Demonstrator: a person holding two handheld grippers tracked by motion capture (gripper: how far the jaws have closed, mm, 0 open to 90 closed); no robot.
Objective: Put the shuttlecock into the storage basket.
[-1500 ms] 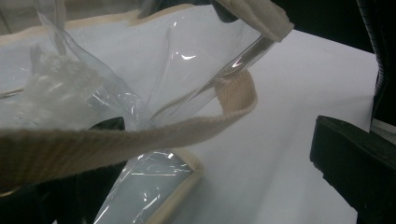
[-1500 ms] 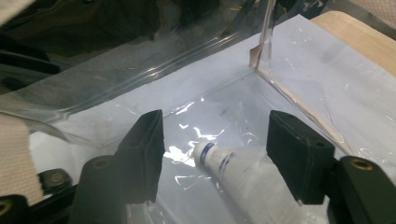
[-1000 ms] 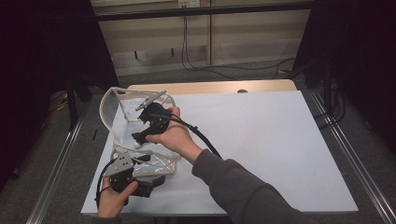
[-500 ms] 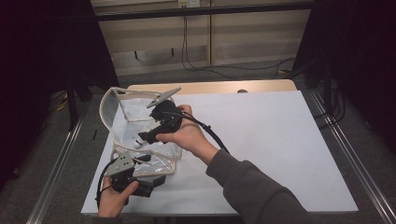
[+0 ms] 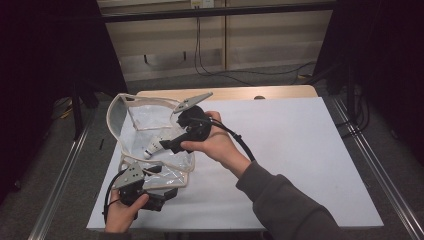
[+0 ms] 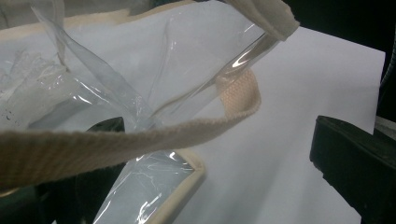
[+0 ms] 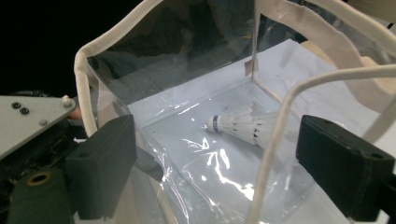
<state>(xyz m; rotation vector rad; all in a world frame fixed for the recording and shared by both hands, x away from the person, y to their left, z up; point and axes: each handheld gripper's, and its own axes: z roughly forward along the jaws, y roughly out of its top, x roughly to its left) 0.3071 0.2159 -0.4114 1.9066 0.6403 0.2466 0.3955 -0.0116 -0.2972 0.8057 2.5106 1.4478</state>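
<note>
My right claw hangs over the mouth of the clear bag, jaws wide apart and just opened further, with nothing between them. In the right gripper view the shuttlecock lies on the bag's floor at about 1 o'clock from my jaws, cork end pointing left, feathers partly behind a thin white cord that crosses in front. From the high view the shuttlecock sits just at 9 o'clock of my claw tip, inside the bag. At 7 o'clock, near the table's front edge, my left claw is at the bag's lower rim; in the left gripper view the woven strap runs across one jaw, the other stands clear at the right, and I cannot tell whether it pinches the bag. All rests on the white sheet.

The risk, as I judge it: pulling my right claw out could snag the cord or strap and tip the soft bag, rolling the shuttlecock out. If the left claw's hold is loose, the mouth may sag shut.
</note>
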